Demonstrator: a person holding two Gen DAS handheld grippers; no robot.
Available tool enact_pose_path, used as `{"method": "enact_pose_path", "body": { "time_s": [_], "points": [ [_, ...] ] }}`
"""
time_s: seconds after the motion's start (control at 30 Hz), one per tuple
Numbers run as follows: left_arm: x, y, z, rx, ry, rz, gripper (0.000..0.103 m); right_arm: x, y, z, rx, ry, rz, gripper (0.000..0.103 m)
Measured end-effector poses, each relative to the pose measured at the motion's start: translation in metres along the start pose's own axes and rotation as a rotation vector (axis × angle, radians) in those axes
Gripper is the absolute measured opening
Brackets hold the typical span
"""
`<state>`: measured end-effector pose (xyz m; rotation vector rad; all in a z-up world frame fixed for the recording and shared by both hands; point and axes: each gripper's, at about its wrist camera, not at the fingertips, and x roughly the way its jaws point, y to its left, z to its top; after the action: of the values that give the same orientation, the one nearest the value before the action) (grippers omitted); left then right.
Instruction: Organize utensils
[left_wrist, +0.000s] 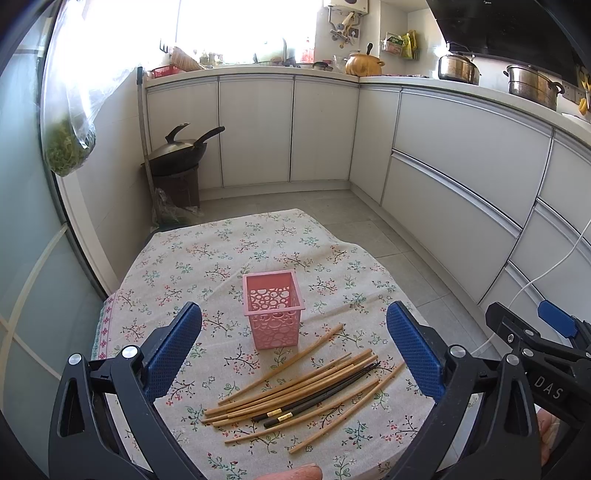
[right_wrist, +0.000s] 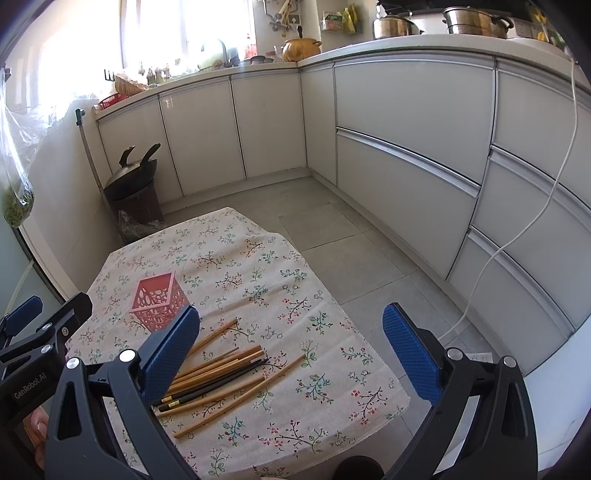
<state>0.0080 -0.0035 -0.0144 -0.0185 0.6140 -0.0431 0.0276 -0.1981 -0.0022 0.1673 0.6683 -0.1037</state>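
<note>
- Pink plastic basket (left_wrist: 272, 309), left wrist view: it stands upright on the floral cloth (left_wrist: 207, 254) that covers the desk, its mouth open upward, presumably to take utensils end-on. It looks empty.
- Left wrist view: the chopsticks (left_wrist: 306, 391) lie loose in a rough fan just in front of the basket, light wooden ones around two dark ones with gold bands. None is in the basket, so the sorting appears not yet begun.
- Left wrist view: the left claw (left_wrist: 293, 349) hangs above the pile with its blue pads wide apart and nothing between them. It frames both basket and chopsticks, a stance suited to coming down on one stick.
- Left wrist view: the right claw (left_wrist: 554, 325) shows at the right edge, off to the side of the pile.
- Right wrist view: the right claw (right_wrist: 291, 356) is likewise spread and empty, held over the near right part of the cloth (right_wrist: 295, 295).
- Right wrist view: the chopsticks (right_wrist: 221, 380) lie partly behind its left pad, and the basket (right_wrist: 159, 302) stands just beyond them.
- Right wrist view: the left claw (right_wrist: 29, 321) enters at the left edge, near the basket.
- Judgement: thin sticks lying flat and touching are hard to lift singly; a pinch may drag neighbours along.
</note>
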Motion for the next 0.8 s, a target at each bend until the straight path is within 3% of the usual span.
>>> {"method": "enact_pose_path", "body": {
  "time_s": [0.27,0.37,0.47,0.6,0.73,0.8],
  "points": [
    [0.002,0.002,-0.001,-0.001,0.009,-0.002,0.096,0.002,0.0,-0.001,-0.001,0.005,-0.004,0.097],
    [0.015,0.004,-0.001,-0.008,0.057,-0.022,0.096,0.004,-0.008,-0.001,0.033,0.009,-0.041,0.097],
    [0.041,0.004,-0.005,-0.014,0.165,-0.107,0.096,0.013,-0.028,0.0,0.122,0.053,-0.072,0.097],
    [0.088,-0.008,-0.004,-0.039,0.353,-0.317,0.096,0.03,-0.064,-0.004,0.303,0.16,-0.033,0.097],
    [0.13,-0.038,0.003,-0.008,0.458,-0.38,0.096,0.042,-0.08,-0.01,0.389,0.228,0.011,0.097],
    [0.156,-0.059,0.006,0.071,0.522,-0.387,0.096,0.049,-0.084,-0.013,0.4,0.256,0.021,0.097]
  ]
}}
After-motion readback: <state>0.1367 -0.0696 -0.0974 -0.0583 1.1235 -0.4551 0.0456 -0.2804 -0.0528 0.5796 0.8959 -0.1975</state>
